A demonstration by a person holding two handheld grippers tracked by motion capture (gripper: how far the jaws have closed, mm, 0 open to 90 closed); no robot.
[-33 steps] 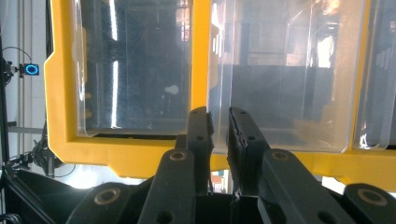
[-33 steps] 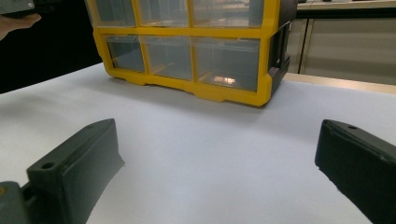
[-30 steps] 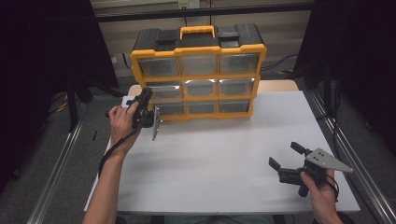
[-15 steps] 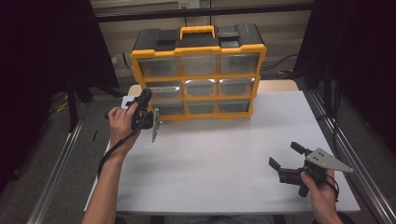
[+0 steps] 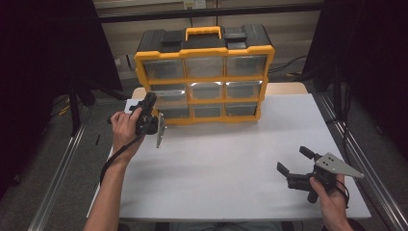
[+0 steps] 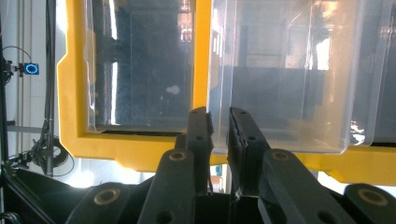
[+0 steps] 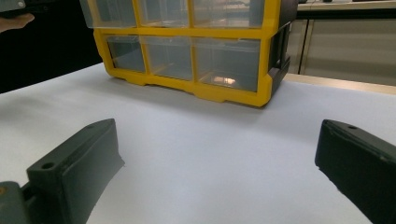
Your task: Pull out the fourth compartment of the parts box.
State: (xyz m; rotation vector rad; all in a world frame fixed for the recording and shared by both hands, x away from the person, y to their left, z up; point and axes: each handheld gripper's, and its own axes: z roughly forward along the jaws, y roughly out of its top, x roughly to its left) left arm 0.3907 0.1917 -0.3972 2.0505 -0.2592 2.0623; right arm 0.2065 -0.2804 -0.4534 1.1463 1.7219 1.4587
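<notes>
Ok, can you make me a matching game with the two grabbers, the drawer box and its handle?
Things:
1. left gripper
2. right gripper
3. drawer box
4. handle

States:
A. yellow, on top of the box
B. jaws wide apart above the white table
C. yellow frame with clear drawers
D. jaws closed on a clear drawer's edge

Pairs: 1-D, 2-B, 3-C, 4-A

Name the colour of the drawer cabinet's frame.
Yellow-orange, with a black top; the drawer cabinet shows best in the high view.

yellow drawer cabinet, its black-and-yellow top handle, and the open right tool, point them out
yellow plastic drawer cabinet (image 5: 267, 82), high view, right side of its frame
black-and-yellow top handle (image 5: 203, 32), high view, middle of its grip
right tool (image 5: 294, 162), high view, midway between its fingertips
</notes>
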